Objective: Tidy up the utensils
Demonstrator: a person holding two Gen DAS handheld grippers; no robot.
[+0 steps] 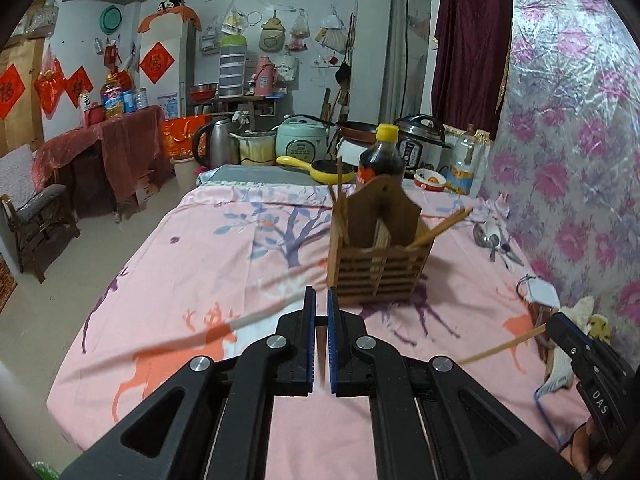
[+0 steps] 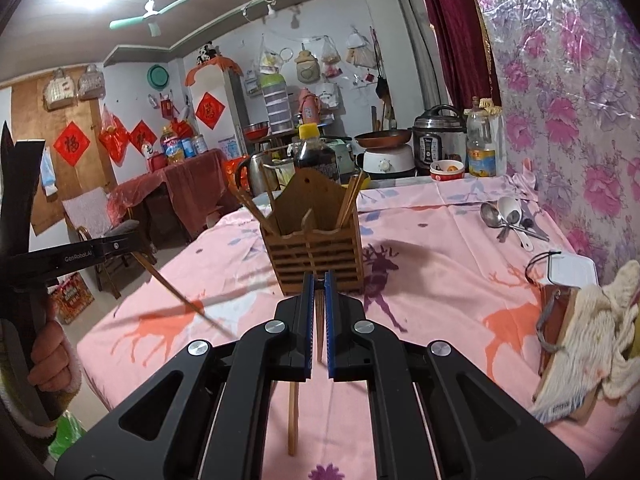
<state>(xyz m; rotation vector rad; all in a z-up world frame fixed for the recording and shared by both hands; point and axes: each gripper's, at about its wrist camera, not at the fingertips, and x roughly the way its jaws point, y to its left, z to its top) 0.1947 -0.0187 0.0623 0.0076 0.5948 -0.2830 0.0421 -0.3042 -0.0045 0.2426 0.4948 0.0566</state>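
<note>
1. Left hand-held gripper (image 1: 321, 344) pinches one chopstick (image 1: 264, 316), lifted crosswise for dropping into the wooden holder (image 1: 378, 256) mid-table (image 1: 168, 248)
2. Right hand-held gripper (image 2: 319, 320) pinches another chopstick (image 2: 294, 416); spoons (image 2: 506, 216) wait near the table's far right edge

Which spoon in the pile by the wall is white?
The ceramic-looking white spoon, bowl up at the pile's far end; the spoon beside it is grey metal.

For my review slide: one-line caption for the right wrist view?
Right gripper shut on a chopstick before the holder; left gripper holds another.
</note>
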